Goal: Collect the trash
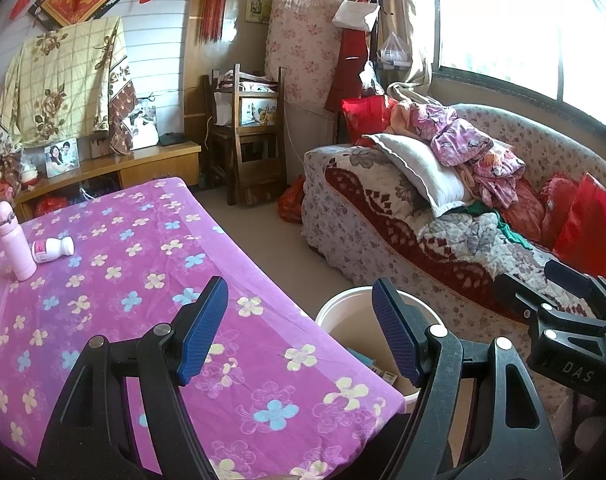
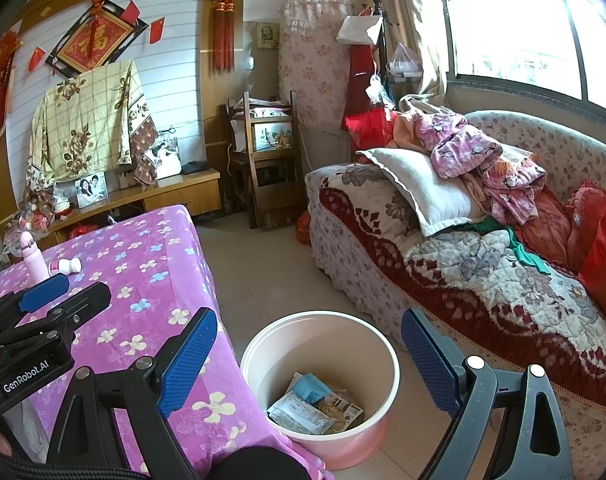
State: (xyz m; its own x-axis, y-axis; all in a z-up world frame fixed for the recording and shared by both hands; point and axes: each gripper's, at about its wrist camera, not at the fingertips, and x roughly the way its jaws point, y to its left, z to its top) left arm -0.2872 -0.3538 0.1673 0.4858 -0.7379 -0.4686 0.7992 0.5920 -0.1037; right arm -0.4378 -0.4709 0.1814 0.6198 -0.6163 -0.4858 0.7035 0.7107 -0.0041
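A pink-and-white bin (image 2: 323,344) stands on the floor by the table's right edge, with several wrappers (image 2: 317,404) inside; its rim shows in the left wrist view (image 1: 343,300). My left gripper (image 1: 299,332) is open and empty above the table's near right corner. My right gripper (image 2: 309,360) is open and empty above the bin. On the purple flowered tablecloth (image 1: 115,280), far left, a white pill bottle (image 1: 53,249) lies on its side beside an upright pink bottle (image 1: 17,240); both also show in the right wrist view (image 2: 65,266).
A quilt-covered sofa (image 2: 483,264) piled with pillows and clothes runs along the right under the window. A wooden chair (image 2: 269,160) and a low cabinet (image 2: 175,192) with photos stand at the back. Tiled floor (image 2: 263,272) lies between table and sofa.
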